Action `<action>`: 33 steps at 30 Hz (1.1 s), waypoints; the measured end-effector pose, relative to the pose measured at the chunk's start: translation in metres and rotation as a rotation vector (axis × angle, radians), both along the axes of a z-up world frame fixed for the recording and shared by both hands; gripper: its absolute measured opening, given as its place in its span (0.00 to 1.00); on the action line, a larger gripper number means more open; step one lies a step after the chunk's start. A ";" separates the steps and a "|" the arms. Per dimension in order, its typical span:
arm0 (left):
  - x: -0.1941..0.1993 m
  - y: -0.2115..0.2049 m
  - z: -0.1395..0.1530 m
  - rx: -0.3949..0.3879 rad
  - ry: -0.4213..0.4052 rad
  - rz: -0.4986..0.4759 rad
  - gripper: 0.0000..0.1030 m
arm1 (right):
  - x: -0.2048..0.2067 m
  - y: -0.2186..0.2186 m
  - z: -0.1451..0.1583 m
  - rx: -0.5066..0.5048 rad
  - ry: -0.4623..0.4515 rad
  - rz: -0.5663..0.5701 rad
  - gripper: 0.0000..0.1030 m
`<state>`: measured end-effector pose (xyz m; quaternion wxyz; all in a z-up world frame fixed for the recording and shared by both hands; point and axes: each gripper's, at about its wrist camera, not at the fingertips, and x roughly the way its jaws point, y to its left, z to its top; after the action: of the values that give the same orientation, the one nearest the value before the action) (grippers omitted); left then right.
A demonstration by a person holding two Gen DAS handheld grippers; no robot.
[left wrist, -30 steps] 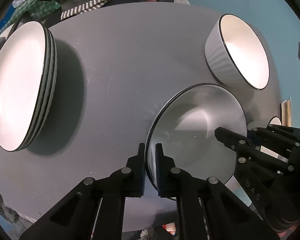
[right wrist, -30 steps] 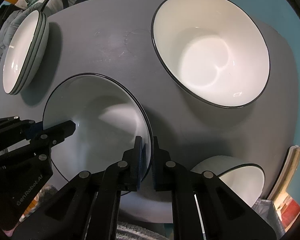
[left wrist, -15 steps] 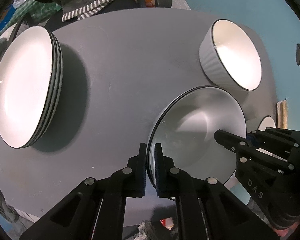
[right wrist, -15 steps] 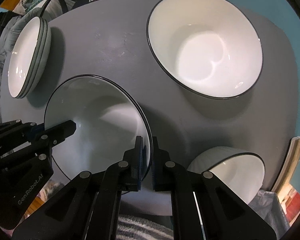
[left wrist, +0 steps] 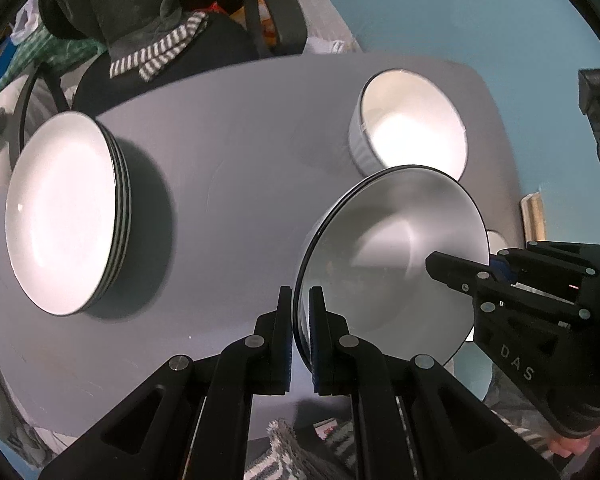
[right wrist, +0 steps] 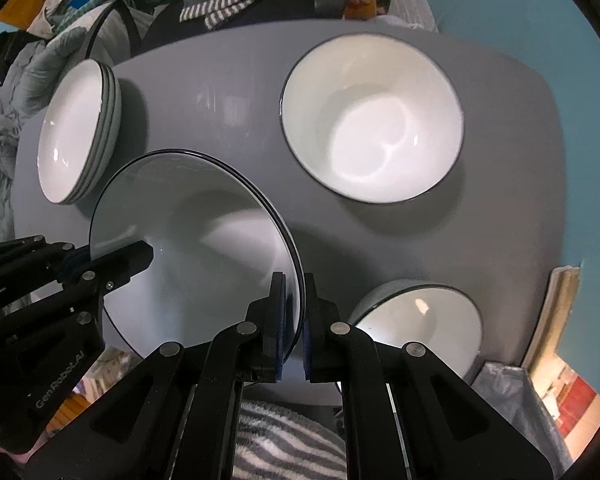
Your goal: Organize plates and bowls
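White plate (left wrist: 392, 256) rim between both fingers (left wrist: 284, 332).

The left gripper (left wrist: 300, 312) pointed steeply downward, its two black fingers nearly together and pinched on a thin rim between the blue pads. In its own wrist view the fingers rose from the 6 o'clock edge toward the centre. The right gripper (right wrist: 294, 300) was likewise aimed steeply down, jaws drawn almost together and clamped on the opposite rim. Seen from the left wrist camera, the right gripper entered from about 4 o'clock, fingertips aimed toward 10 o'clock. Seen from the right wrist camera, the left gripper entered from about 8 o'clock, fingertips aimed toward 2 o'clock.
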<state>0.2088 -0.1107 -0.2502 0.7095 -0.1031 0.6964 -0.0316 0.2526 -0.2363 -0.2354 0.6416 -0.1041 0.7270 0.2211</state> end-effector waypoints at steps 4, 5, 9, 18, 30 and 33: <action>0.003 0.000 0.014 -0.015 -0.020 -0.007 0.06 | -0.001 -0.007 0.012 0.009 -0.023 -0.010 0.07; 0.006 -0.001 0.017 -0.015 -0.023 -0.010 0.06 | 0.000 -0.006 0.015 0.008 -0.029 -0.009 0.07; 0.017 -0.008 0.023 -0.008 -0.034 -0.028 0.07 | -0.002 -0.009 0.016 0.003 -0.039 -0.024 0.07; 0.047 -0.026 0.022 -0.003 -0.036 -0.074 0.07 | 0.026 -0.011 0.016 -0.013 -0.046 -0.059 0.07; 0.084 -0.047 0.015 0.025 -0.028 -0.124 0.07 | 0.064 -0.025 0.005 -0.028 -0.039 -0.103 0.07; 0.091 -0.047 0.009 0.020 -0.014 -0.117 0.07 | 0.071 -0.025 0.001 -0.032 -0.035 -0.111 0.07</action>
<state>0.2998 -0.1580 -0.2412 0.7122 -0.0550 0.6966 -0.0668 0.3234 -0.2608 -0.2342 0.6639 -0.0775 0.7237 0.1716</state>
